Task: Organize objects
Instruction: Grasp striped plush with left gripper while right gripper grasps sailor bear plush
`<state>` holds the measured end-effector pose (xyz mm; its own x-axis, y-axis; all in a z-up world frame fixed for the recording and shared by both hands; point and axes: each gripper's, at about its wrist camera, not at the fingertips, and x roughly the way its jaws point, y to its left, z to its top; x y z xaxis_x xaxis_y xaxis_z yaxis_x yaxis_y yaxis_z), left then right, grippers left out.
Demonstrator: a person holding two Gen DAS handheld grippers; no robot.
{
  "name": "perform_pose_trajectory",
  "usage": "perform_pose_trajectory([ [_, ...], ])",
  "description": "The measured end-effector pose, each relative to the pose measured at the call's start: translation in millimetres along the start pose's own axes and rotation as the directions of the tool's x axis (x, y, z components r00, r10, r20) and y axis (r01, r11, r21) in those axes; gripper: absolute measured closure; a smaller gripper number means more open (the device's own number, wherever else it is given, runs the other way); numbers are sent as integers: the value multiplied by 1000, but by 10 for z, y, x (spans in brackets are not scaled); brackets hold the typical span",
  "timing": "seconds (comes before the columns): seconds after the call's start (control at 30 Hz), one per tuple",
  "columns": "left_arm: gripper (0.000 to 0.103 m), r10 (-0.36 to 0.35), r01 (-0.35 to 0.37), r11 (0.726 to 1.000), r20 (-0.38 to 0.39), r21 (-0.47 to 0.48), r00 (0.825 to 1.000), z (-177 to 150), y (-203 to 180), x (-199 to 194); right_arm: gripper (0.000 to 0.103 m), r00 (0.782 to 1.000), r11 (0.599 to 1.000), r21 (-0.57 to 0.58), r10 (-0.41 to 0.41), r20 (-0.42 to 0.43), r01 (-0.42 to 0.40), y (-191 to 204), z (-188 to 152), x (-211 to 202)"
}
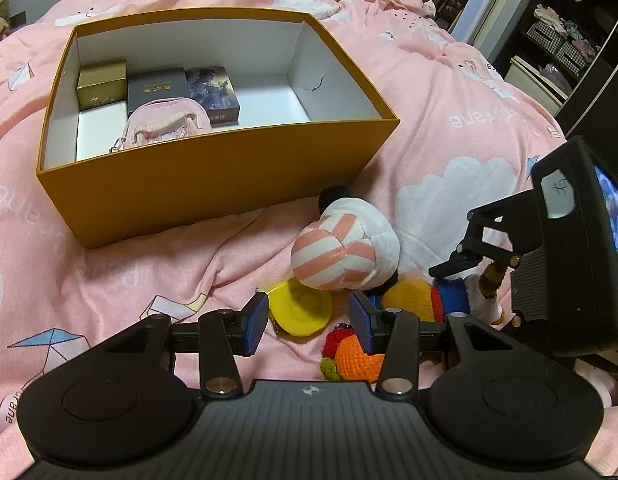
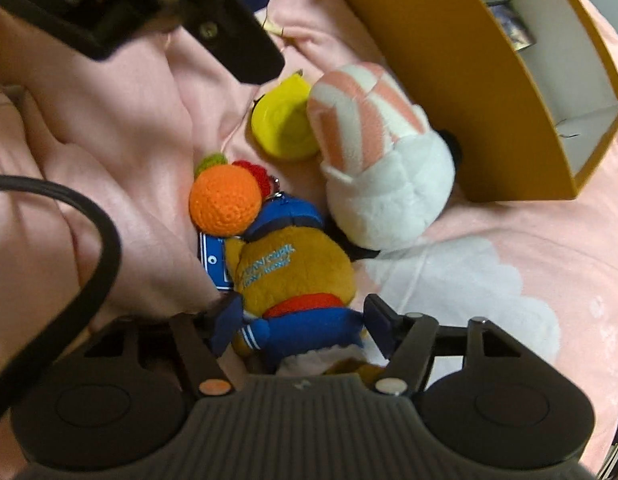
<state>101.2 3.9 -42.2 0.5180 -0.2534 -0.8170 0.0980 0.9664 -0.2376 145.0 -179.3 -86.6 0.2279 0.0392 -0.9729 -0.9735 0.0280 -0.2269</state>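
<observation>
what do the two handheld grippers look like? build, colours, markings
Both match: black ribbed body, two round black discs flanking it, black linkage arms with silver pivot pins, blue pads on the fingertips. The left gripper carries a small cross-in-circle mark on its body. The right gripper has a white handwritten label on its rear housing and a black cable beside it.

A: What's lying on the bed?
B: A white plush (image 2: 389, 184) with pink stripes is leaning against the orange box (image 1: 213, 184); a yellow disc (image 2: 283, 124) is sitting at its nine o'clock.
A: And below?
B: A mustard bear (image 2: 293, 276) in blue is lying at six o'clock, touching a crocheted orange (image 2: 225, 200).
</observation>
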Motion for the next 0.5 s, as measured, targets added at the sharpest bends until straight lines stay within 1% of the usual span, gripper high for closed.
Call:
perform_pose_trajectory([
  [0.07,51,-1,1,1000,2,-4,1000,5,9,-4,41,1000,1000,9,9,11,-9,-24,-20,-18],
  [0.23,51,-31,31,999,32,-6,999,27,25,-40,47,998,998,50,21,61,-24,-103,-117,-180],
  [0.33,51,-47,48,999,55,-5,997,65,45,-78,50,994,993,114,30,103,-42,-220,-196,-339],
  [0.5,51,-80,82,996,68,-24,995,184,162,-119,52,987,969,240,25,160,-64,-488,-351,-603],
])
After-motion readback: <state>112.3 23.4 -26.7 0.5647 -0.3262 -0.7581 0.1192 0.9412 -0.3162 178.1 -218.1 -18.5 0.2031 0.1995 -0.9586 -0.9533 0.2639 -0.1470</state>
